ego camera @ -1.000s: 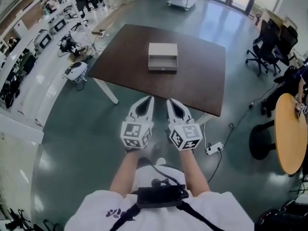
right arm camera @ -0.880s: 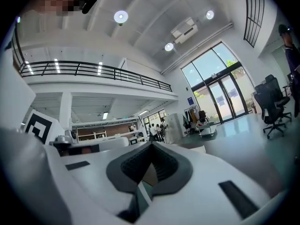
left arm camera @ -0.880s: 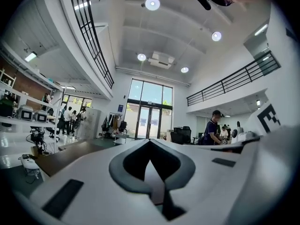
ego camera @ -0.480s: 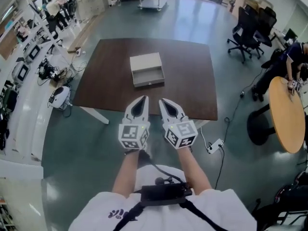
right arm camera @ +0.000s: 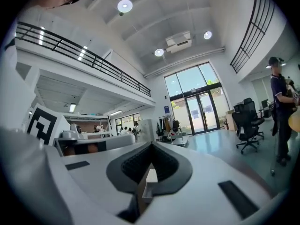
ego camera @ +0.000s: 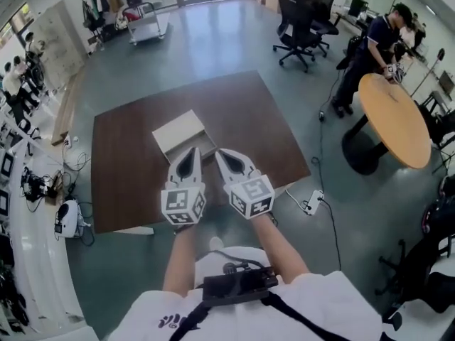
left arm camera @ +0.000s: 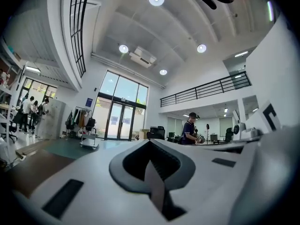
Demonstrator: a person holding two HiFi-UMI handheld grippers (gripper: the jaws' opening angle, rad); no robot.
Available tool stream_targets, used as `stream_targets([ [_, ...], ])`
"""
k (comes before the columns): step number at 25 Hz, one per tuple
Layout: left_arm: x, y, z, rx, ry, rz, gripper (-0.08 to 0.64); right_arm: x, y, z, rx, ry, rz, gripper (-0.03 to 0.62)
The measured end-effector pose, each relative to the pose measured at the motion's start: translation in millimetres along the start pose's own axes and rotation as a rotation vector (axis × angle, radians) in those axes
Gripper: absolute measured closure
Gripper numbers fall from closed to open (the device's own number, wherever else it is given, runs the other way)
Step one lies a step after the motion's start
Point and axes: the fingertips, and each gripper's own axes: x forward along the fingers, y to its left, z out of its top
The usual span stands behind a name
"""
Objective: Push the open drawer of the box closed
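Head view: the brown desk point(ego camera: 263, 126) stands on a grey-green floor point(ego camera: 213, 55). The pale box point(ego camera: 176, 128) sits on the desk's far-left part, set at an angle. Its drawer point(ego camera: 205, 146) is pulled out towards us and is open. We see only a strip of it between the two gripper tips.

Left gripper point(ego camera: 190, 150): held in front of us. In this view its tip overlaps the near left part of the box. Its own view shows the jaws pressed together at the tip, with nothing between them point(left arm camera: 150, 142). That camera looks across the hall at glass doors point(left arm camera: 119, 118) and the ceiling, not at the desk.

Right gripper point(ego camera: 221, 153): just beside the left one. Its tip overlaps the drawer's right side in the head view. Jaws likewise pressed together and empty point(right arm camera: 151, 144).

We cannot tell from any view whether either gripper touches the drawer. Both gripper cameras show the room at about level, so we note the jaws as pointing outward rather than down at the box.

Surroundings: a round wooden table point(ego camera: 394, 119) well to the right, with a person point(ego camera: 373, 45) standing at it. Office chairs point(ego camera: 302, 13) stand beyond the desk, and a cart point(ego camera: 146, 25) far left. A power strip point(ego camera: 311, 203) lies on the floor near the desk's right corner.
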Motion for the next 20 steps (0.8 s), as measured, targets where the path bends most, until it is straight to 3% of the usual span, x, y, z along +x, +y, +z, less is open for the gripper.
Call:
stream_targets([
  [3,15,15,-12,-0.006,0.008,-0.027,0.551,22,-12,-16,-0.011,0.035,-0.074,0.600],
  [7,33,60,-27,-0.027,0.034,0.029,0.551,52,-10,-35,-0.144,0.125,-0.131,0.600],
  [13,67,52,-56,-0.089,0.070,-0.082,0.551,67,-42,-63,-0.111,0.155,-0.147,0.600],
  [17,79,72,-97,-0.237,0.131,-0.037,0.551,76,-57,-100,-0.130,0.235,-0.138,0.600],
  [20,91,74,-121,-0.194,0.182,-0.024,0.551,74,-75,-118,-0.121,0.275,-0.152,0.600],
])
